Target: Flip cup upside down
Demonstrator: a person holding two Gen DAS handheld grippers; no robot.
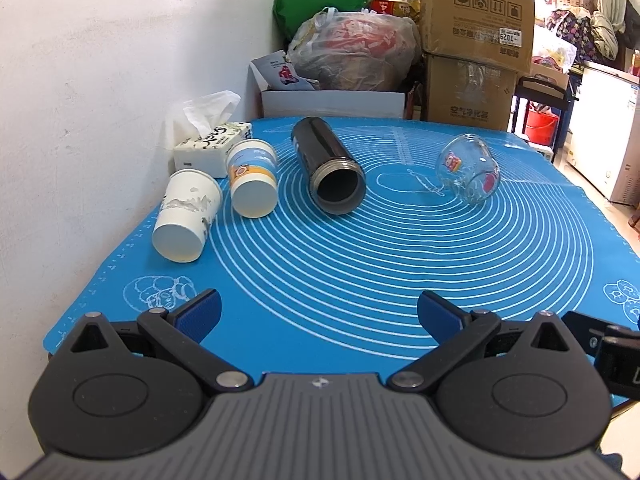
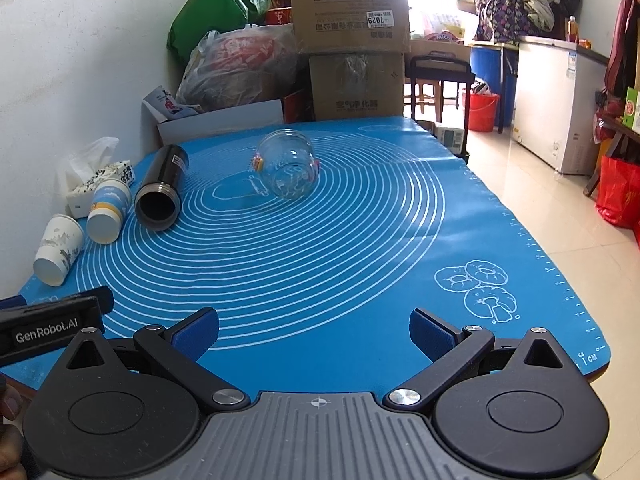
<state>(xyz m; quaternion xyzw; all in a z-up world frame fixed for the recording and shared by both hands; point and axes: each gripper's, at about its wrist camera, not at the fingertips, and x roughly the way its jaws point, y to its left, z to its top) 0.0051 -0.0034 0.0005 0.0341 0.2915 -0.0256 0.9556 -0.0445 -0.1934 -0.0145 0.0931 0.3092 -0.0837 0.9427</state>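
Several cups lie on their sides on a blue mat (image 1: 360, 272). A clear glass cup (image 1: 468, 174) with cartoon prints lies at the far right; it also shows in the right wrist view (image 2: 289, 169). A black steel flask (image 1: 326, 164) (image 2: 159, 196) lies open end toward me. A blue-and-white paper cup (image 1: 253, 182) (image 2: 108, 210) and a white paper cup (image 1: 186, 216) (image 2: 59, 250) lie at the left. My left gripper (image 1: 318, 314) is open and empty near the mat's front. My right gripper (image 2: 314, 330) is open and empty beside it.
A tissue box (image 1: 212, 144) sits by the white wall (image 1: 80, 100) at the far left. Cardboard boxes (image 1: 476, 40) and plastic bags (image 1: 352, 52) stand behind the table. The mat's right edge (image 2: 560, 264) borders tiled floor (image 2: 560, 184).
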